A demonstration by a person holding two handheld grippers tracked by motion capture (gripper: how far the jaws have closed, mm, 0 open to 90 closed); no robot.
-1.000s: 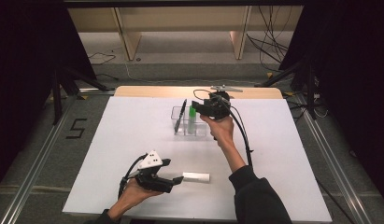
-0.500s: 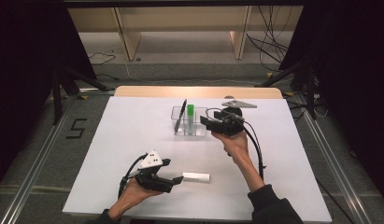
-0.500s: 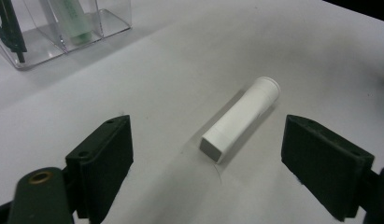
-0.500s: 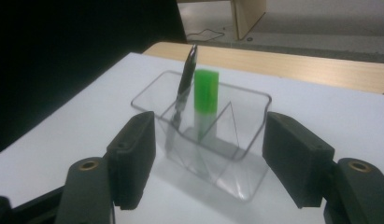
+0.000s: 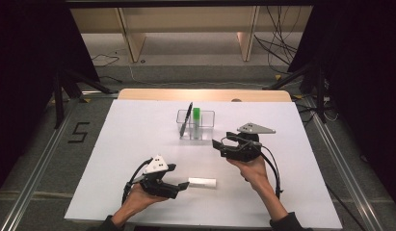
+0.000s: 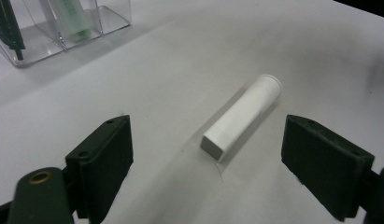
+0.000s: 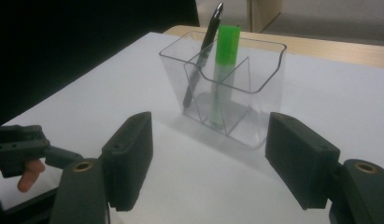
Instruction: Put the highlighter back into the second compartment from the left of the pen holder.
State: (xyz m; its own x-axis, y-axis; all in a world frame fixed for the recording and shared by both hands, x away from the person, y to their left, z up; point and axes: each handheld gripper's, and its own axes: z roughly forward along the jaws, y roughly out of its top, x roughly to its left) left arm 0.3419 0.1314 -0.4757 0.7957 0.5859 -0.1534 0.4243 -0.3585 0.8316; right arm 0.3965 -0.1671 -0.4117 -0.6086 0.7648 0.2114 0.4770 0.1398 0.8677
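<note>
Two grippers are held wide and empty: the left gripper (image 5: 185,186) before a white tube (image 6: 241,116), the right gripper (image 5: 216,144), just opened further, near a clear organizer (image 7: 262,93).

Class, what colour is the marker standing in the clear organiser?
Bright green marker; the right gripper view shows it best.

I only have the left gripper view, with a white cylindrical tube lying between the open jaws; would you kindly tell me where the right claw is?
Observer: The right claw hovers just right of the clear plastic organizer, pointing at it. Its jaws have just been opening, with nothing between them.
Operator: Thank you. What stands in that organizer?
Observer: A black pen leans in one end compartment, and a green-capped marker stands upright in the next.
Operator: And where on the table does my tube lie?
Observer: The white tube lies near the front edge of the white table, just ahead of the left claw; the organizer sits farther back.
</note>
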